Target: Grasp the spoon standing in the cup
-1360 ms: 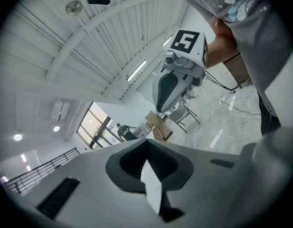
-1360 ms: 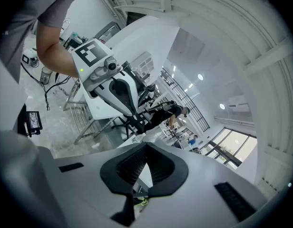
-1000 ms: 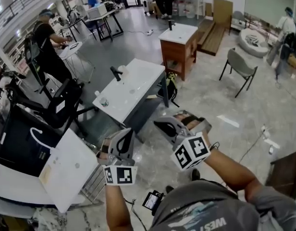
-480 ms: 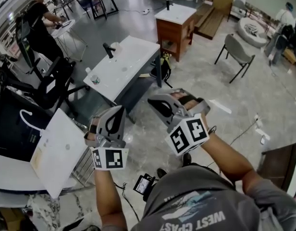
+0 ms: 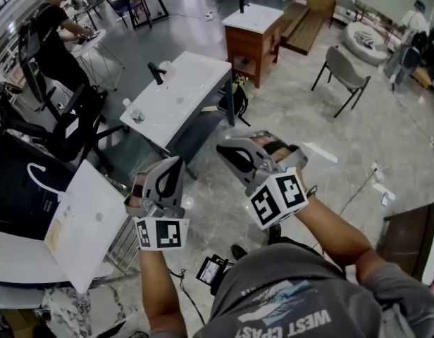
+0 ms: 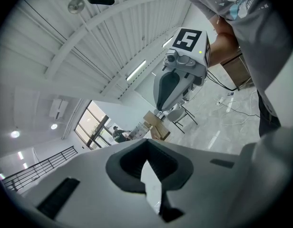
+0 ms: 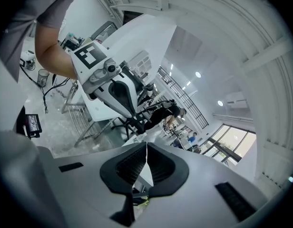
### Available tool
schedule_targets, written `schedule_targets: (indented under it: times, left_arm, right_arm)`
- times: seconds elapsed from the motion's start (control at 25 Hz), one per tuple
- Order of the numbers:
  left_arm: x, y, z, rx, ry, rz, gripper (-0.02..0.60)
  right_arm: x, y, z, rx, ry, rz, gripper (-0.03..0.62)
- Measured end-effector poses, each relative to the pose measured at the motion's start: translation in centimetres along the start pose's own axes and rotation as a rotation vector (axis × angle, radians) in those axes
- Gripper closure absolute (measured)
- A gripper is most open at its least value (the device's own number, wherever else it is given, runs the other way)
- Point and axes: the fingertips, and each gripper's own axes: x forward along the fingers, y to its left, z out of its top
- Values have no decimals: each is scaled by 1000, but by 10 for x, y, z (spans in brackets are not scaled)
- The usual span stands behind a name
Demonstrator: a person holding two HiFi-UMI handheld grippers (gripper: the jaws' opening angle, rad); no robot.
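Well short of the table

Ahead, well apart, stood the white table (image 5: 189, 94). Chest-high hung left gripper (image 6: 146, 141) and right gripper (image 7: 146, 145), jaws together on nothing, likely just carried for the approach. No spoon or cup made out: too small.

A white bench (image 5: 192, 90) stands on the grey marble floor (image 5: 323, 153). A black upright object (image 5: 156, 72) is near its far end and a small bottle (image 5: 136, 116) at its near left corner. A dark backpack (image 5: 238, 96) sits on the floor by the bench's far leg. Beyond is a wooden cabinet (image 5: 253, 44) with a white top, and to its right a grey chair (image 5: 342, 70). At left, a person in black (image 5: 51, 44) leans over a small white table (image 5: 97, 39), near a black office chair (image 5: 72, 129). A white panel (image 5: 79, 224) lies tilted at lower left.
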Motion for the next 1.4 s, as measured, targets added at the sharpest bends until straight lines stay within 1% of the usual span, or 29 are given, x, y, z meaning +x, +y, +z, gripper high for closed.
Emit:
schedule_targets:
  times: [0.36, 0.84, 0.96, 1.16, 1.32, 1.4]
  left_arm:
    - [-16, -4, -7, -3, -16, -16, 580]
    - [-30, 8, -7, 4, -49, -2, 580]
    - [-28, 9, -9, -1, -47, 2, 580]
    - [-19, 7, -19, -12, -13, -1, 580]
    - [-1, 14, -27, 0, 29, 3, 580]
    - [12, 16, -34, -19, 35, 9, 580]
  right_arm:
    - [-4, 8, 4, 36, 22, -32, 560]
    - [-6, 3, 24, 21, 16, -65, 560]
    - [-3, 1, 20, 25, 15, -64, 560]
    - [9, -7, 9, 49, -6, -55, 560]
    - [25, -20, -9, 70, -22, -44, 560]
    - [35, -27, -20, 80, -28, -34, 560]
